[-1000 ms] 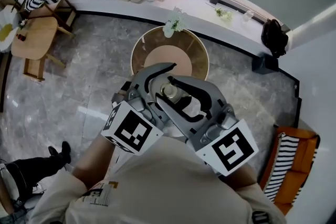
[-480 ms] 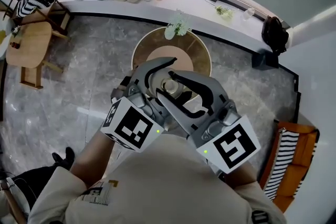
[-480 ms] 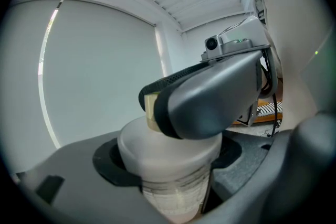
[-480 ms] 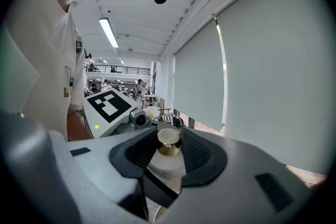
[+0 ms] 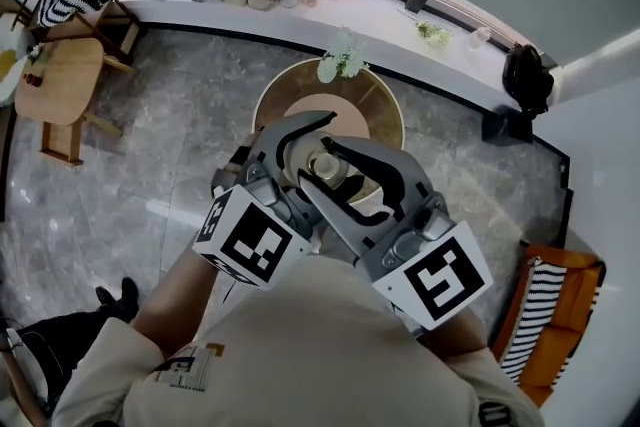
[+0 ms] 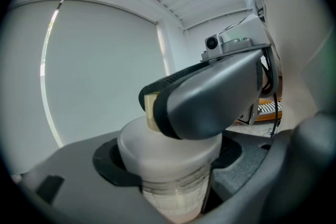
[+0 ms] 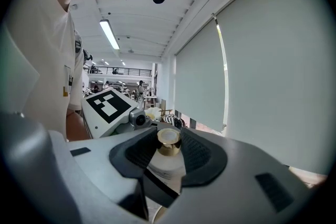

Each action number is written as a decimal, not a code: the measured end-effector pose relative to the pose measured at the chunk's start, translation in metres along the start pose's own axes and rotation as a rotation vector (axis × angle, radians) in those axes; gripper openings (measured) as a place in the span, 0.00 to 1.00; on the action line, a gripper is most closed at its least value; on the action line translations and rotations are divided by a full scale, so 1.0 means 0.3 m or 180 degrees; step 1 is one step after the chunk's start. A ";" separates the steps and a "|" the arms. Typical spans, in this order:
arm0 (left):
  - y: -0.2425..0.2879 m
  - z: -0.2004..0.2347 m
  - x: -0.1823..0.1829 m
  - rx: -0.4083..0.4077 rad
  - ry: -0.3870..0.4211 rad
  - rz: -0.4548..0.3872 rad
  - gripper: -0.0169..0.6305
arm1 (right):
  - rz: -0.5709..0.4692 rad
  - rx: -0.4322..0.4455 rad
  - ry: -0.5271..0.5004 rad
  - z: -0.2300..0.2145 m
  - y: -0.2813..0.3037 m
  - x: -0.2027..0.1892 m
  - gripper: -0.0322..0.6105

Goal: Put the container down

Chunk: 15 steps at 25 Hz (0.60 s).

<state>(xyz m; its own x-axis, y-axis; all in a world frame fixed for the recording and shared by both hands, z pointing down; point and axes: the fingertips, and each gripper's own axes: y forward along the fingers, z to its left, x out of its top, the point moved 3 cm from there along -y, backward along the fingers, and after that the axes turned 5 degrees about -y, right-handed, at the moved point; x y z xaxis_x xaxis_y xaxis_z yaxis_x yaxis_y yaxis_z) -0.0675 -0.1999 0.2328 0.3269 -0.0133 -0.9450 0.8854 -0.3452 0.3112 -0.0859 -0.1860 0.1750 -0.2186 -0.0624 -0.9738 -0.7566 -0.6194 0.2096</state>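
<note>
1. Gold on the cap [image 7: 169, 140] and milky white plastic on the body: that was the container [image 6: 168, 160] I had up in front of the person's chest, held in the air above the round wooden table [image 5: 375, 105] and not resting on it.
2. Writing: a printed label band ran round the lower part of the container, with fine dark lines of text. It was too small and blurred for me to read, and I could make out no brand.
3. Black-and-white square markers sat on the left cube [image 5: 250, 240] and the right cube [image 5: 432, 275]. They carried patterns only, no letters.
4. A small print showed on the person's pale shirt [image 5: 195, 365]. I could not read it.
5. My left gripper [image 6: 163, 176] had its jaws closed round the white body, which sat in the hollow between them with both sides pressed against it.
6. My right gripper [image 7: 169, 147] crossed over the left one from the other side. Its jaws stood fairly wide, with the ribbed pads [image 7: 195, 152] set against either side of the gold cap, pinching it.
7. In the head view the two grippers overlapped, with the top of the container showing between the crossed jaws.
</note>
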 end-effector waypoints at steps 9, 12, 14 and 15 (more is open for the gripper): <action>0.122 0.017 0.028 0.0086 -0.0062 0.0053 0.55 | -0.0068 0.0110 0.0040 -0.117 -0.049 -0.029 0.26; 0.244 0.091 0.025 0.0171 0.0000 0.0161 0.55 | -0.0078 0.0103 0.0108 -0.253 -0.044 -0.073 0.27; 0.271 0.105 0.028 0.0185 0.0027 0.0172 0.55 | -0.0055 0.0071 0.0065 -0.282 -0.044 -0.080 0.27; 0.266 0.098 0.028 0.0171 0.0014 0.0150 0.55 | -0.0033 0.0058 0.0026 -0.274 -0.047 -0.079 0.27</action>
<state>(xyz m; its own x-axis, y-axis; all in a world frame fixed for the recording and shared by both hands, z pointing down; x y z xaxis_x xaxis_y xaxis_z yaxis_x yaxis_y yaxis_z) -0.0037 -0.2552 0.2466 0.3695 -0.0267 -0.9289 0.8500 -0.3942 0.3494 -0.0194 -0.2400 0.1880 -0.2058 -0.0627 -0.9766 -0.7699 -0.6056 0.2011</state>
